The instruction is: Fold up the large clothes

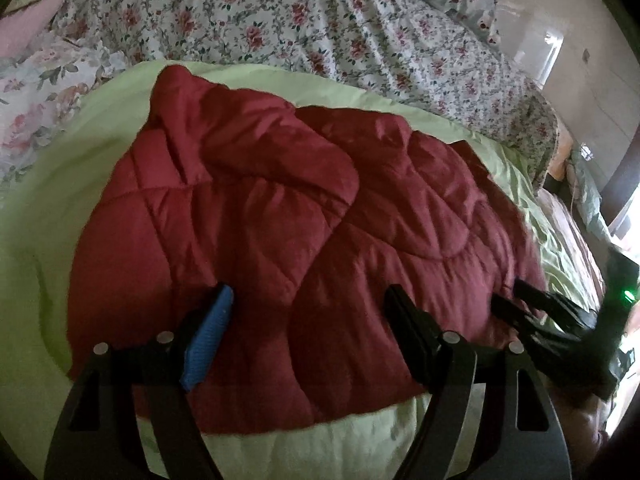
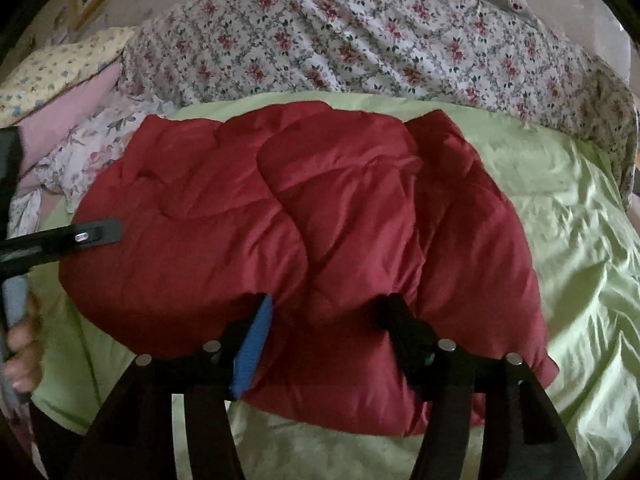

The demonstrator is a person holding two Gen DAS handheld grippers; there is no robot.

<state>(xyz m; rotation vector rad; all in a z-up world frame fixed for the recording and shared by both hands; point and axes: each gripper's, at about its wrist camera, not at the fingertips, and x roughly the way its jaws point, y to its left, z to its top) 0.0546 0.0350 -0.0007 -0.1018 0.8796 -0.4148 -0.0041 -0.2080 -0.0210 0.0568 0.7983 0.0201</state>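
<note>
- Okay, left wrist view: your left gripper [image 1: 308, 320] is spread wide, nothing pinched. The blue pad [image 1: 208, 340] on one finger and the black finger opposite both hang over the near part of the red quilted jacket [image 1: 256, 208]; whether they touch the cloth you can't tell.
- Same view: the jacket lies bunched and partly folded on a pale green bedspread [image 1: 48, 240], with one puffy layer lapped over another across the middle.
- Same view: your right gripper [image 1: 516, 296] shows at the right edge, blurred, with its fingertips at the jacket's right side. Its jaws look apart. A small green light [image 1: 628, 295] glows on its body.
- Same view: a floral quilt [image 1: 280, 24] lies heaped beyond the green bedspread, and a flowered pillow [image 1: 44, 80] sits at the far left.
- Right wrist view: your right gripper [image 2: 324, 320] stands parted over the jacket's [image 2: 224, 224] near edge, blue pad [image 2: 252, 348] on one side and black finger on the other, red cloth showing in the gap, nothing squeezed.
- Same view: the jacket sits middle-left on the green bedspread [image 2: 560, 240].
- Same view: your left gripper reaches in from the left edge, one dark finger [image 2: 96, 234] over the jacket's left side, and your hand [image 2: 24, 344] wraps its handle.
- Same view: the floral quilt [image 2: 360, 40] lies behind, with a yellowish pillow [image 2: 60, 68] at upper left.
</note>
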